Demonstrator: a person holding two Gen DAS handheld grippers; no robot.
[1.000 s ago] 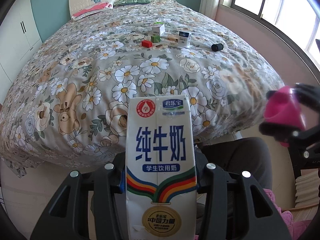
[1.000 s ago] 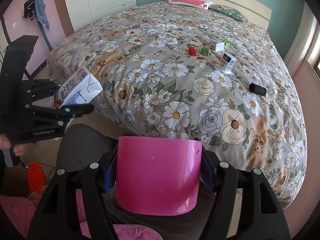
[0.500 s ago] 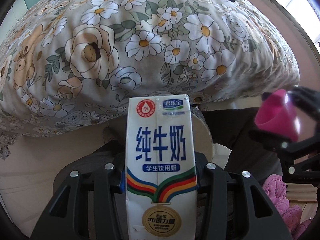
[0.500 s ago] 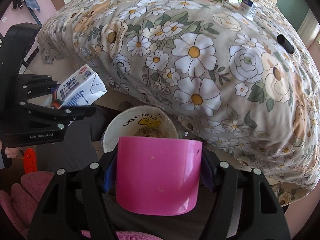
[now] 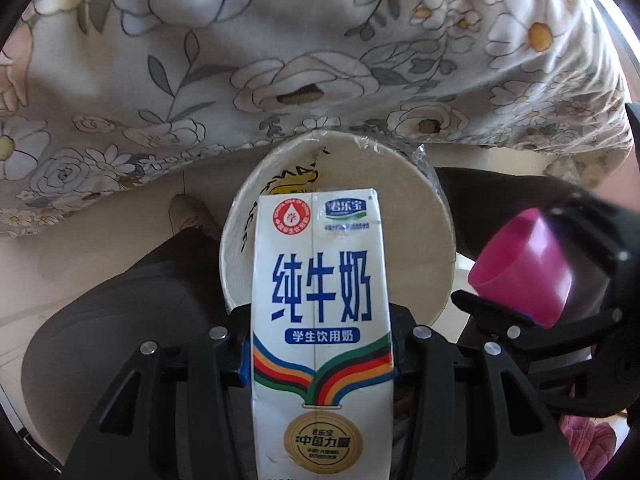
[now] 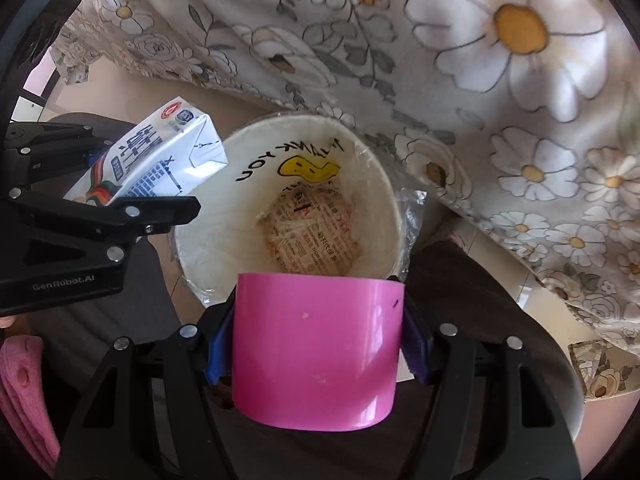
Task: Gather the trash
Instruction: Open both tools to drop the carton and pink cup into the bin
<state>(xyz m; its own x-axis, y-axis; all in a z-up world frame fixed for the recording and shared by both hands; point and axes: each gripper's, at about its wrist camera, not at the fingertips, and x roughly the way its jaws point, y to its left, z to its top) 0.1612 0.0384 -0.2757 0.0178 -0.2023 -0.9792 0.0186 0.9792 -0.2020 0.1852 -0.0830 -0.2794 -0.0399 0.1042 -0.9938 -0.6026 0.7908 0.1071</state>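
In the left wrist view, the left hand-held gripper (image 5: 320, 360) pinches a white milk carton (image 5: 320, 320) by its two sides, pads pressed against it, the carton standing upright along the fingers. Just beyond the carton's top is the open mouth of a paper bucket (image 5: 420, 216), a bin on the floor beside the bed's flowered bedspread (image 5: 280, 40). To the right the other hand-held gripper carries a pink cup (image 5: 524, 276), near the bucket's rim. In the right wrist view, the right hand-held gripper (image 6: 316, 344) clamps the pink cup across its wall, blue pads against both sides, directly above the near rim of the bucket, whose crumpled printed wrapper (image 6: 316, 232) lies at the bottom. The carton, tilted, hangs over the bucket's left rim. The step in hand looks like the drop-off: both pieces of trash are brought over the bin. The next move would call for centring each item over the opening and spreading the jaws, probably one at a time, since the carton sits partly outside the rim and could catch on it.
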